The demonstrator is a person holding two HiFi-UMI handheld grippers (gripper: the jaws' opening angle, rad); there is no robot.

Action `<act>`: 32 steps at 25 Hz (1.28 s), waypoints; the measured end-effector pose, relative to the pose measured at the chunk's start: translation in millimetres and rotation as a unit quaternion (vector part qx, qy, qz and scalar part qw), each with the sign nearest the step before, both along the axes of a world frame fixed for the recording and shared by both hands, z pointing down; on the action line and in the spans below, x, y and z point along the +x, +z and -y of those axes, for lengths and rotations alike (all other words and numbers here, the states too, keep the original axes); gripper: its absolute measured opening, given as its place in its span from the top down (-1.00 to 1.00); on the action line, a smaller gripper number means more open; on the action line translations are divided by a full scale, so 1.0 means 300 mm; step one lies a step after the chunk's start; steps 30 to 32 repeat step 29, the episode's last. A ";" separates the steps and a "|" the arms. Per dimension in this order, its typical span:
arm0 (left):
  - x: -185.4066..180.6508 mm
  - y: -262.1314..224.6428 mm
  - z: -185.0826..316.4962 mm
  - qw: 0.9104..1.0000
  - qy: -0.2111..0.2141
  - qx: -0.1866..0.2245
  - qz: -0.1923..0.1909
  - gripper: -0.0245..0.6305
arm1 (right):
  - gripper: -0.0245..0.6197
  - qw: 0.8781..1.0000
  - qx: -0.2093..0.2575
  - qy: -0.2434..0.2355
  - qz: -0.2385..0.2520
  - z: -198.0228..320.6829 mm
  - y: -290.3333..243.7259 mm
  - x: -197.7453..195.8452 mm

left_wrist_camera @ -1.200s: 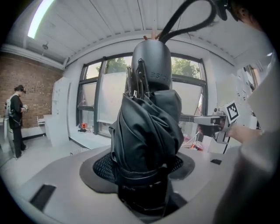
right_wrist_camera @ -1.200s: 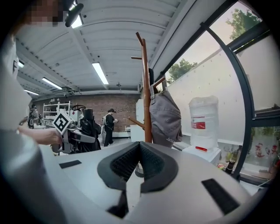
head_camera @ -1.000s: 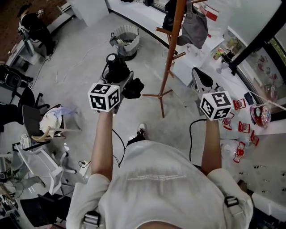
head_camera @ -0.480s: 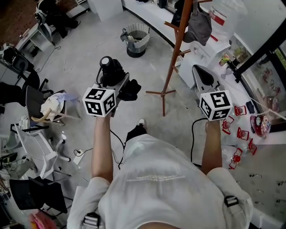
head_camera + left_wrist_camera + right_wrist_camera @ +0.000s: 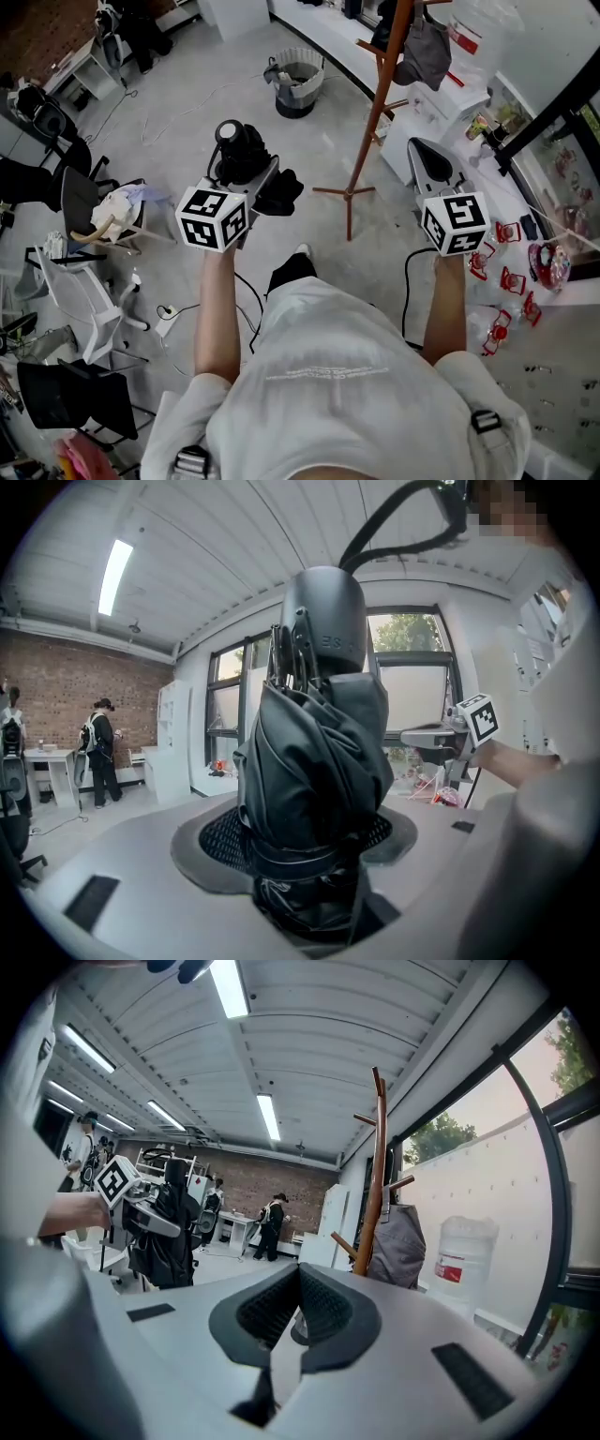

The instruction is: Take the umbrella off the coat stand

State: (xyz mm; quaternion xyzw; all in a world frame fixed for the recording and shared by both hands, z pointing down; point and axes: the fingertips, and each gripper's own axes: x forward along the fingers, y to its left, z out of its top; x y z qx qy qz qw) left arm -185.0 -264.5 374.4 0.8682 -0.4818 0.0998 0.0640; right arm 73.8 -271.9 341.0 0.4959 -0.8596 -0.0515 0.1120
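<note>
A black folded umbrella [image 5: 314, 761] stands upright between the pads of my left gripper [image 5: 300, 836], which is shut on its lower part, with the strap loop curling overhead. In the head view the left gripper [image 5: 253, 173] holds the umbrella [image 5: 246, 150] out over the floor, well left of the wooden coat stand [image 5: 380, 103]. A grey bag [image 5: 427, 52] still hangs on the stand. My right gripper [image 5: 427, 164] is shut and empty, just right of the stand's foot. In the right gripper view its pads [image 5: 298, 1312] meet, the coat stand [image 5: 373, 1185] rising ahead.
A round bin [image 5: 298, 75] sits on the floor behind the stand. Chairs and clutter [image 5: 103, 225] lie to the left. A white counter [image 5: 525, 234] with red items runs along the right, a water bottle [image 5: 459, 1265] beside the stand. People stand at the far brick wall [image 5: 272, 1222].
Both grippers have drifted a little across the floor, the left one keeping the umbrella and ending slightly farther from the stand. Neither gripper's jaws have changed.
</note>
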 end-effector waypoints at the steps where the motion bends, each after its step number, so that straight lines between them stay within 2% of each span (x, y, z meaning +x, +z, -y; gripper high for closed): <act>1: 0.001 -0.003 -0.005 1.000 0.000 0.001 -0.001 0.05 | 0.87 1.000 -0.001 0.000 -0.001 -0.005 0.002 -0.003; 32: 0.054 0.047 -0.023 1.000 0.013 -0.025 0.001 0.04 | 0.87 1.000 -0.015 -0.002 -0.004 -0.021 0.049 0.016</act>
